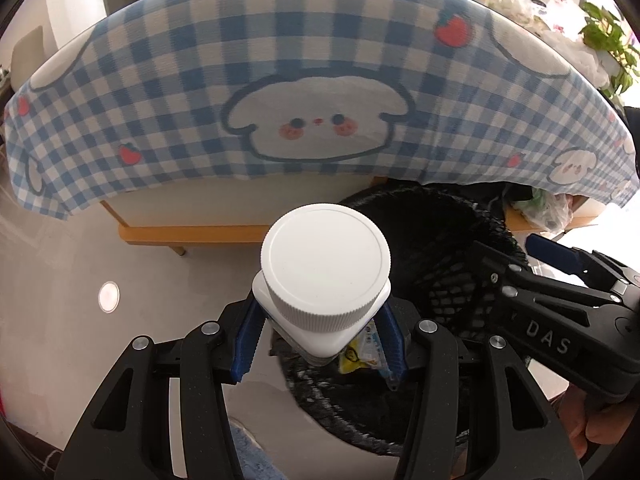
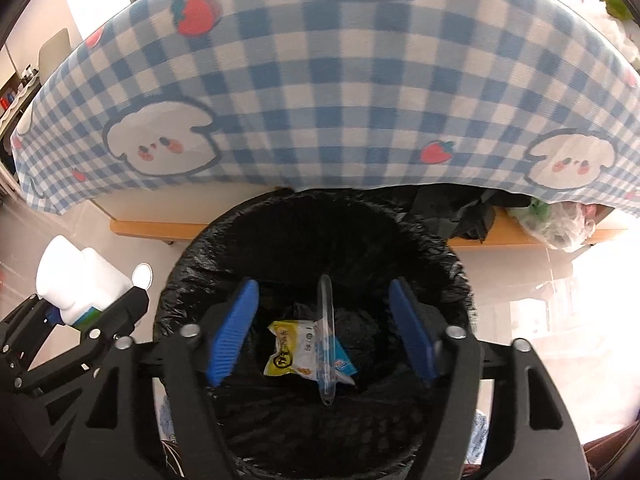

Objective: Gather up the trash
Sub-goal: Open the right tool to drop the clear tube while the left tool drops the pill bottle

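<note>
My left gripper [image 1: 320, 340] is shut on a white bottle [image 1: 324, 264] with a ribbed white screw cap, held beside the rim of a bin lined with a black bag [image 1: 440, 240]. The right wrist view shows that bottle [image 2: 80, 276] at the left, in the left gripper. My right gripper [image 2: 324, 320] stands open over the bin [image 2: 440, 264]. A clear plastic tube [image 2: 328, 340] hangs between its blue pads [image 2: 236, 324], touching neither. A yellow snack wrapper [image 2: 286, 350] lies at the bottom of the bin.
A blue-and-white checked cloth [image 1: 320, 80] with cartoon dogs and strawberries drapes a wooden-framed table [image 1: 192, 234] behind the bin. Plastic bags [image 2: 560, 224] sit under it at the right. A round white disc [image 1: 108, 296] is set in the grey floor. A plant [image 1: 604, 40] stands far right.
</note>
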